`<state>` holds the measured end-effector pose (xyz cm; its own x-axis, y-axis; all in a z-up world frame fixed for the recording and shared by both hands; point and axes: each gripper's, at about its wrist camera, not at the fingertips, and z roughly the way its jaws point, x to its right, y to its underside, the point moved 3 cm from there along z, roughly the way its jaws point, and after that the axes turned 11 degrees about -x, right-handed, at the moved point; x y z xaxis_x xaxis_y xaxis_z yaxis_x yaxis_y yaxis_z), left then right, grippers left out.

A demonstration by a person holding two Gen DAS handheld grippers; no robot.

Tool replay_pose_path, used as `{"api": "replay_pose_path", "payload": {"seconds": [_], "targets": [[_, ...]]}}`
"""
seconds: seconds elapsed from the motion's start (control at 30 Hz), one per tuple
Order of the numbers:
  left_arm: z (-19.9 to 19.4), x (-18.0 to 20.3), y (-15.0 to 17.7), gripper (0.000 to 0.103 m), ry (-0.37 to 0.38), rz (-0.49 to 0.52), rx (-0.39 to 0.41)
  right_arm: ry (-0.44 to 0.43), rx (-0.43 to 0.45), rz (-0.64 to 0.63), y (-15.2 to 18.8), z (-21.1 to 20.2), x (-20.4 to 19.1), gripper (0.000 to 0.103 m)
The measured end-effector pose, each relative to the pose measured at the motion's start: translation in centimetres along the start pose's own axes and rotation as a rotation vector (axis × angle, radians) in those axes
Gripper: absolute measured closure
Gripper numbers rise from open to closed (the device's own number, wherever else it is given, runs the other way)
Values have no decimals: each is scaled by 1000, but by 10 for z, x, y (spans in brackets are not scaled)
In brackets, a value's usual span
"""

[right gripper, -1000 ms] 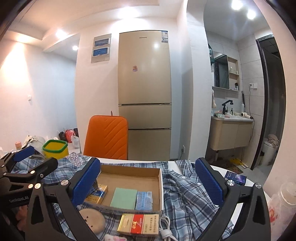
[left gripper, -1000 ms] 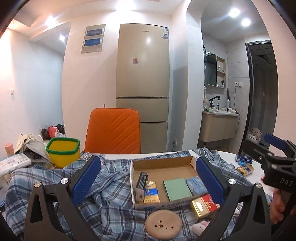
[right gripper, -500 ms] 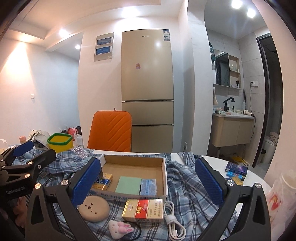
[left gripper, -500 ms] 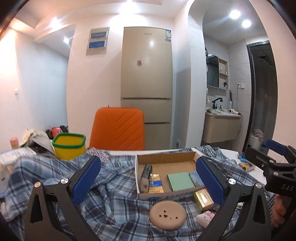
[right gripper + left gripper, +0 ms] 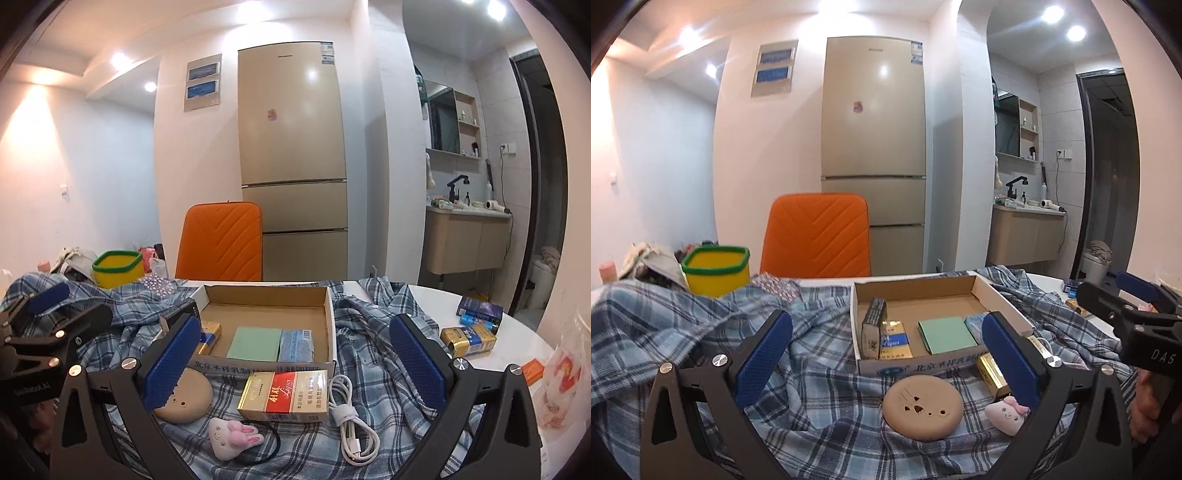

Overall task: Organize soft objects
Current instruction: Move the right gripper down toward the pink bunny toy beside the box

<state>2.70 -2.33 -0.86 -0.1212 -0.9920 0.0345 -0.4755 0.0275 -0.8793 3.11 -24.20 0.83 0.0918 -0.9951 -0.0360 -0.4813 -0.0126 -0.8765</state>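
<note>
A rumpled blue plaid shirt (image 5: pixel 683 325) covers the table; it also shows in the right wrist view (image 5: pixel 373 332). On it lie a round tan pad (image 5: pixel 922 406), a small pink bunny plush (image 5: pixel 232 437) and an open cardboard box (image 5: pixel 266 306) with packets inside. My left gripper (image 5: pixel 886 354) is open and empty, hovering over the shirt in front of the box. My right gripper (image 5: pixel 295 358) is open and empty, above a red-gold carton (image 5: pixel 284 395) and white cable (image 5: pixel 351 417).
A yellow bin with a green rim (image 5: pixel 716 269) stands at the back left, an orange chair (image 5: pixel 816 236) behind the table. Small boxes (image 5: pixel 469 332) and a plastic bag (image 5: pixel 561 391) lie on the white tabletop at the right. The fridge stands beyond.
Both grippers have drawn back and dipped lower toward the table, so the bunny plush, pad and cable now show in front. Both jaws stay open.
</note>
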Motion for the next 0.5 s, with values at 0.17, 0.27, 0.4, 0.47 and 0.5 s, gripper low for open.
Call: {"api": "replay_pose_path", "payload": {"seconds": [0.17,0.27,0.4,0.47,0.5], "targets": [[5,-6,2,1,8,-30,-24,1,-6,24,0,2,5,0],[8,-5,2,1,10,-27,-47,0,-20,19,1,6,3,0],[16,-7,3,1,31,-27,-107,-13,-33,18,1,8,4,0],[17,-8,4,1,47,-33,-127,-41,-72,5,0,13,3,0],[17,-9,5,1,50,-33,-135,-43,-92,5,-1,17,3,0]]}}
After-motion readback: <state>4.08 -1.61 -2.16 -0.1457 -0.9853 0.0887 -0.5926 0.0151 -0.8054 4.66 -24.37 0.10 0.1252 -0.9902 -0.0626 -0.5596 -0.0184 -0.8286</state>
